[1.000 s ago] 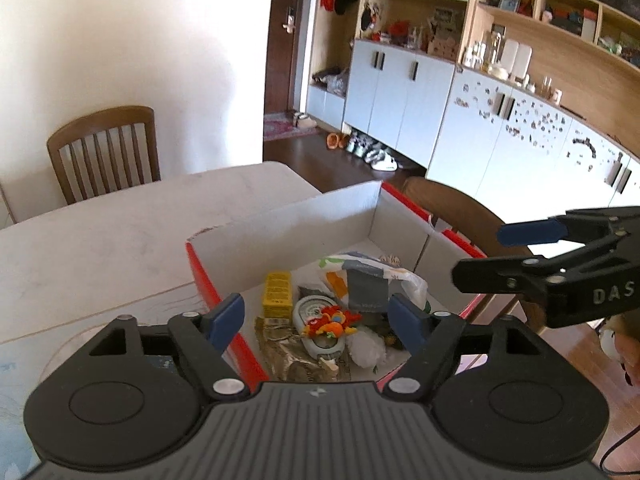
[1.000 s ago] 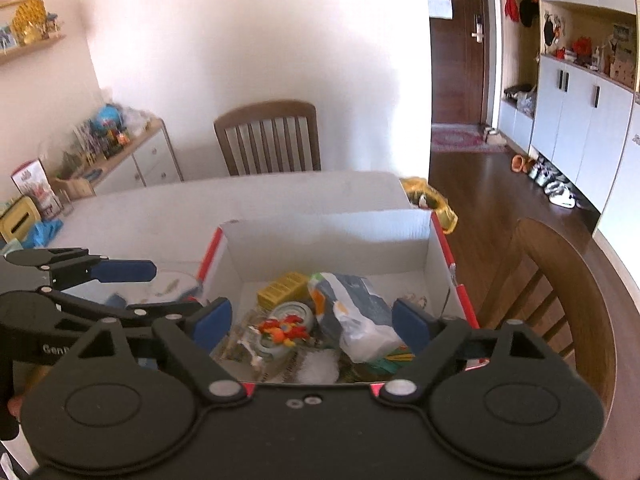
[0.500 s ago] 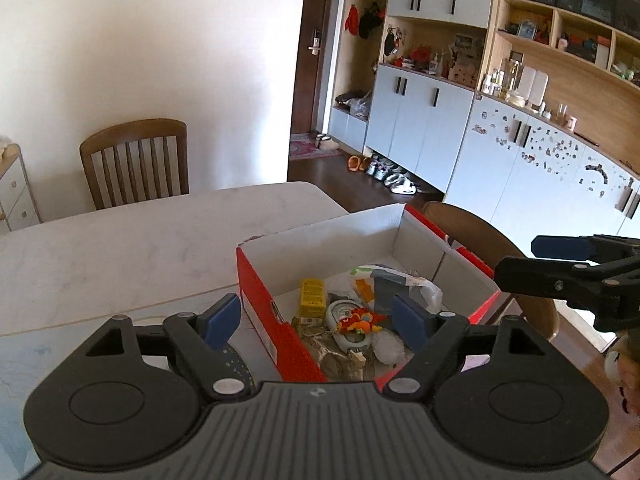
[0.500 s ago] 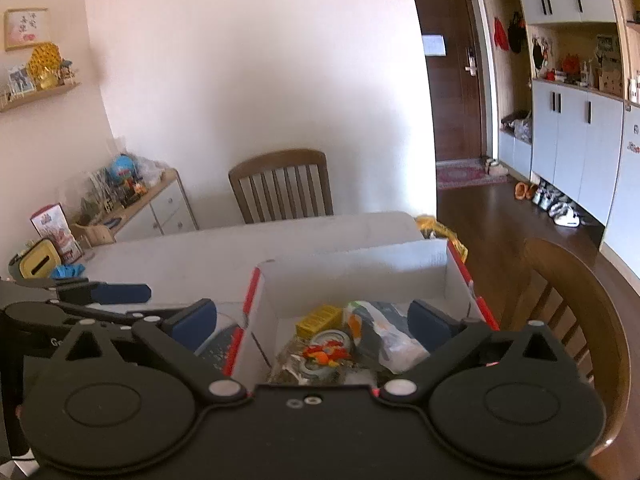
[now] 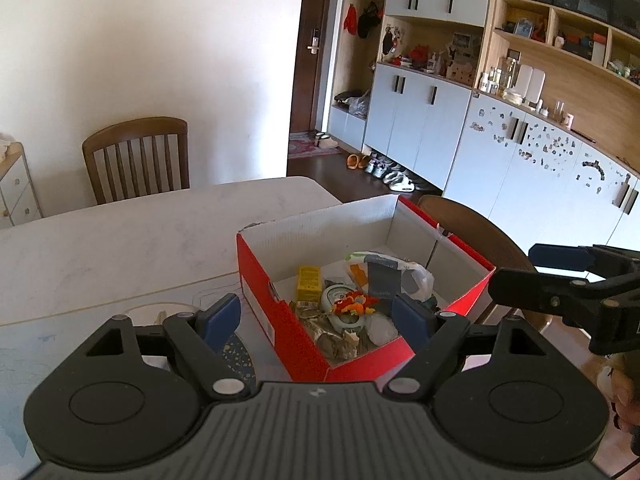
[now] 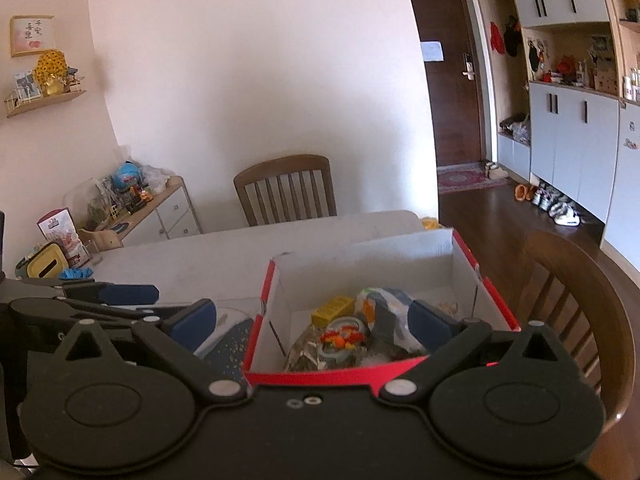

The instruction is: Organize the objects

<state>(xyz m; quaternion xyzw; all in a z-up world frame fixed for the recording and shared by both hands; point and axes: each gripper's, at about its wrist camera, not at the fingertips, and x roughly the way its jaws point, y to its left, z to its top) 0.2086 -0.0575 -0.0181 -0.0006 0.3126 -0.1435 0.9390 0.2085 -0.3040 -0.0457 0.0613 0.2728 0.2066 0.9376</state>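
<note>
In red box (image 5: 280,312): assorted clutter, apparently.

We cannot make out the printing on the yellow box (image 5: 308,283) inside the red cardboard box (image 5: 260,292); it is too small. The foil wrapper (image 5: 334,340) beneath the round tin (image 5: 344,312) is partly covered, as is whatever lies under the plastic bag (image 5: 394,274). From the right wrist view, our own gripper body hides the red box's near wall, and the blue speckled item (image 6: 224,350) left of it is cut off by a finger. The right gripper (image 5: 560,280) runs off the frame edge in the left wrist view, so we see only part of it.
</note>
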